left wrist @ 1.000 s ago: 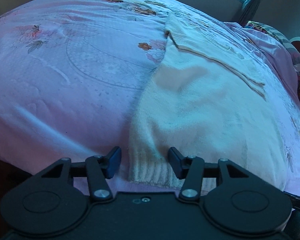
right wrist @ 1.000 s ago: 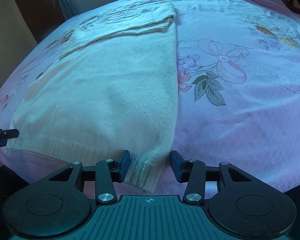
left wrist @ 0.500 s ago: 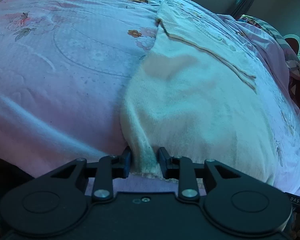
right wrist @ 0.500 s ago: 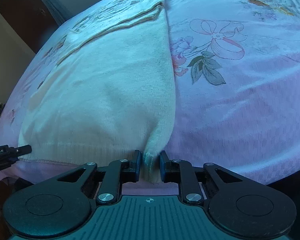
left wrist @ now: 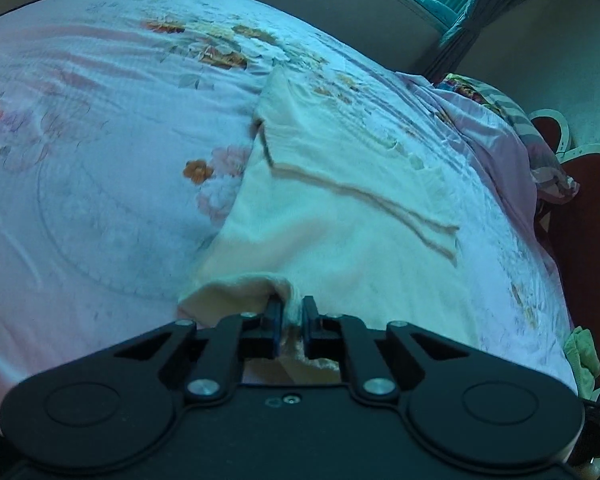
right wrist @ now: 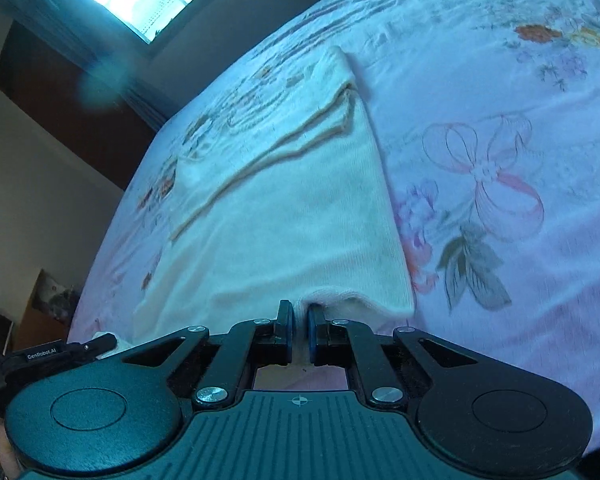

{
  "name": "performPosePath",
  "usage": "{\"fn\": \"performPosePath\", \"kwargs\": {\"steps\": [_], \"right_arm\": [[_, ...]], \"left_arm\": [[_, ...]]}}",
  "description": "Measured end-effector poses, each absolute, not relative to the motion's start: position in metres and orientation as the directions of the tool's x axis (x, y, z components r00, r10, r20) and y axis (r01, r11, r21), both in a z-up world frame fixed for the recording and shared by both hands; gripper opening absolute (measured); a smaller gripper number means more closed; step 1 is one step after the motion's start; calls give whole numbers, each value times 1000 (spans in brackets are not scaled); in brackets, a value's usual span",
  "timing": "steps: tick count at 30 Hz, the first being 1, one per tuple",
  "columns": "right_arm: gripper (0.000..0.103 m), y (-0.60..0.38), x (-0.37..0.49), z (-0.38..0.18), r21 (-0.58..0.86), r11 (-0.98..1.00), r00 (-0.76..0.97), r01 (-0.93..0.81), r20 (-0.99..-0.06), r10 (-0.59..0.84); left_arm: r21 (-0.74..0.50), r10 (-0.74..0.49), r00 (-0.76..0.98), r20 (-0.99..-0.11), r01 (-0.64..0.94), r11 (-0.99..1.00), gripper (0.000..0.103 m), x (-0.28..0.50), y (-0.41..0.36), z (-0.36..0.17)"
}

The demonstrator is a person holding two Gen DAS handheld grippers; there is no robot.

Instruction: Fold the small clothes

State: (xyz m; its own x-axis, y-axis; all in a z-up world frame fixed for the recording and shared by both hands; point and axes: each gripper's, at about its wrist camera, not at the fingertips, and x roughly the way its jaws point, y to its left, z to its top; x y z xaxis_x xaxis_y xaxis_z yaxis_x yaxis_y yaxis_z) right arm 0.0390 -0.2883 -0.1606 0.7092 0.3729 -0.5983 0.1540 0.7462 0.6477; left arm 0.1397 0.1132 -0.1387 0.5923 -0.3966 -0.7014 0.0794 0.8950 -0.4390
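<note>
The cream sweater [left wrist: 340,248] lies flat on the bed [left wrist: 100,200], roughly centred on the flowered pink sheet, with its far part already doubled over itself as a band across the top. The near hem is the working edge: its two corners are off the sheet and the rest is flat.

Step in hand, by the look of it: carry the hem up and over toward the far band to halve the length. To do it well, both corners should rise together and stay level, with the hem kept lightly taut between them so the middle does not sag or drag. The lift should clear the body of the sweater before travelling forward, and the hem should land square on the far band's edge, side seams stacked. Uneven height between the two hands would skew the fold; too much pull would slide the whole sweater along the sheet.

Left gripper [left wrist: 291,312]: jaws have just been closing and are now almost together, pinching a bunched bit of the left hem corner, which curls up over the fingertips. Right gripper [right wrist: 299,322]: jaws have likewise just been closing, now narrow, clamped on the right hem corner, with a small hump of knit raised just beyond the tips. Neither touches the sheet, as far as can be seen.
</note>
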Motion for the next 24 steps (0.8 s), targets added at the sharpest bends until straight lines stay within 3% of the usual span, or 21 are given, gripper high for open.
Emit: {"fn": "performPosePath", "kwargs": {"steps": [9,13,16,17,19,20,21,24], "right_arm": [[7,-312,126,-165,618,755,752,219,-600,273],[7,-313,159,-189,541,797,681,270,-692,239],[7,-312,155,-192,525,811,688,260,-690,226],[9,-312,151,-191,523,814,693,254,-685,224],[27,-314,142,-187,524,812,708,255,-674,212],[47,-316,138,-185,527,810,718,259,-666,204],[56,-317,135,-183,522,809,727,270,-661,185],[56,-312,125,-177,475,838,728,269,-670,146]], "left_arm": [[-404,-333,606,-722,21,914,8,234,95,-147],[-297,-247,541,-804,-6,955,22,259,83,-174],[-285,-248,544,-802,18,958,25,254,85,-173],[-288,-253,550,-796,23,957,33,250,87,-170],[-263,-226,576,-786,19,965,59,240,93,-162],[-244,-208,602,-771,23,970,73,235,95,-157],[-228,-199,624,-756,34,973,74,228,97,-153],[-175,-173,621,-765,58,983,71,218,96,-151]]}}
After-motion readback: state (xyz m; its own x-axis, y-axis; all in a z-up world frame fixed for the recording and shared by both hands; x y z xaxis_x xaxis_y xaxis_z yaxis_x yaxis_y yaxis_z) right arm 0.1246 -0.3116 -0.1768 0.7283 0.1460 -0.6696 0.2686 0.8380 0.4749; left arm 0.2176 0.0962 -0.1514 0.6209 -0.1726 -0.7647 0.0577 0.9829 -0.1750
